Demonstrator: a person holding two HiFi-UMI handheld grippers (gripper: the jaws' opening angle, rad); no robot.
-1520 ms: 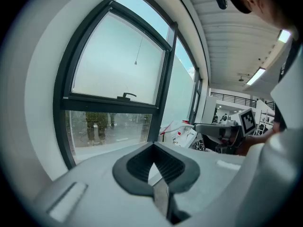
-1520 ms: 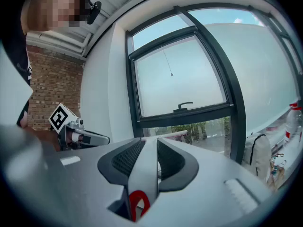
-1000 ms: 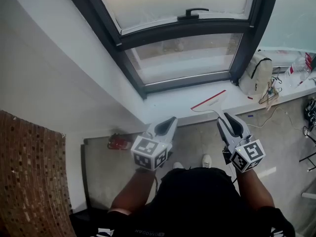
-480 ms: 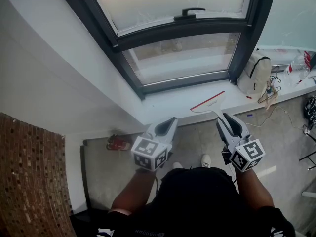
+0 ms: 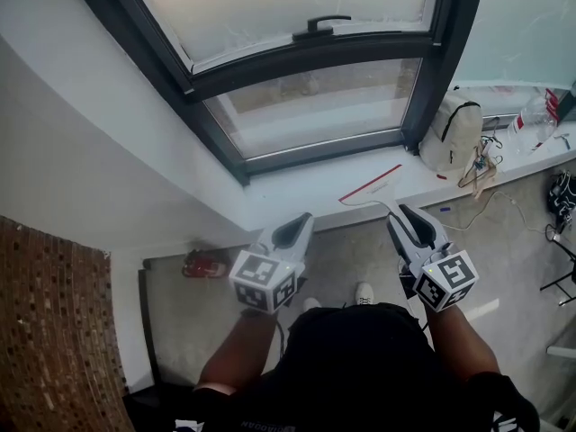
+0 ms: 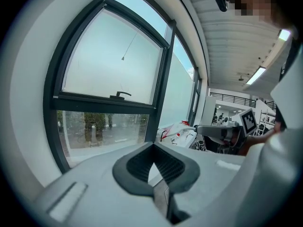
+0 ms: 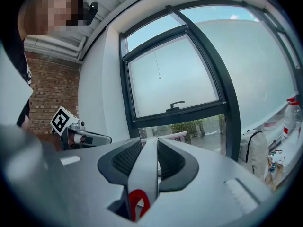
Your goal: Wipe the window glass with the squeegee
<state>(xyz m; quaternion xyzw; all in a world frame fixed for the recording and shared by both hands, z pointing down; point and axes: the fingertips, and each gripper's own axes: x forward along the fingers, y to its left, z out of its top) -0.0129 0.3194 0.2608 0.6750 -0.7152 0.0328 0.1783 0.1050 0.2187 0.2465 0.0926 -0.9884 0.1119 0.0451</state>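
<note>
Beneath a dark-framed window (image 5: 297, 57) at top, the right gripper (image 5: 397, 211) clamps a red-edged white squeegee (image 5: 372, 185) over the smooth white sill (image 5: 297, 190); the left gripper (image 5: 304, 217) is closed, empty.

I hold my left gripper (image 5: 302, 218) low in front of my body, its grey jaws pressed together at the tips with nothing between them. My right gripper (image 5: 397, 211) sits level with it, well apart to the right, its jaws clamped on the white plastic squeegee handle (image 7: 145, 174). My left forearm (image 5: 236, 354) and right forearm (image 5: 457, 338) both reach forward, the marker cubes facing up.
</note>
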